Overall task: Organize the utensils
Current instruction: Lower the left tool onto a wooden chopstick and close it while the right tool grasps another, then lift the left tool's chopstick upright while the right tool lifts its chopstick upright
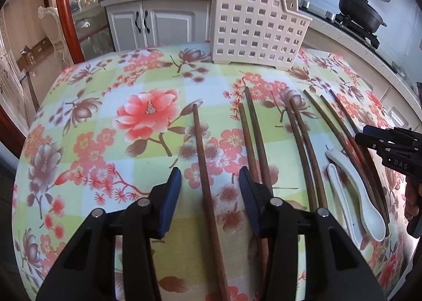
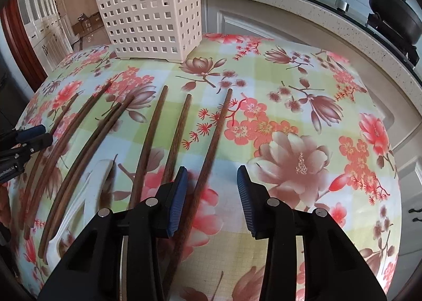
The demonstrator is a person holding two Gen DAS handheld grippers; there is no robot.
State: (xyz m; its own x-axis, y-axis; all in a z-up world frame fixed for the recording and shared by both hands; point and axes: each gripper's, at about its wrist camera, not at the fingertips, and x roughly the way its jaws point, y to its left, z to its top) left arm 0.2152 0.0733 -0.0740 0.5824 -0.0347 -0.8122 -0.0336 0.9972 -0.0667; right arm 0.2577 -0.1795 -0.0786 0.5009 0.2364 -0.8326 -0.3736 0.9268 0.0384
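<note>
Floral cloth covers the whole counter (image 1: 79, 116), pink blossoms on green checks. Cream plastic basket (image 1: 253, 21) stands upright at the far edge, nothing visible in it. Wooden chopsticks (image 1: 300, 147) lie in a loose row mid-counter, pointing toward the far edge, with two white spoons (image 1: 353, 190) among the right-hand ones. Left claw (image 1: 211, 184) is partly open, straddling a single chopstick (image 1: 203, 169) without pinching it. Right claw (image 2: 212, 184) is same deal, partly open around the end chopstick (image 2: 211, 153), pads not touching.
</note>
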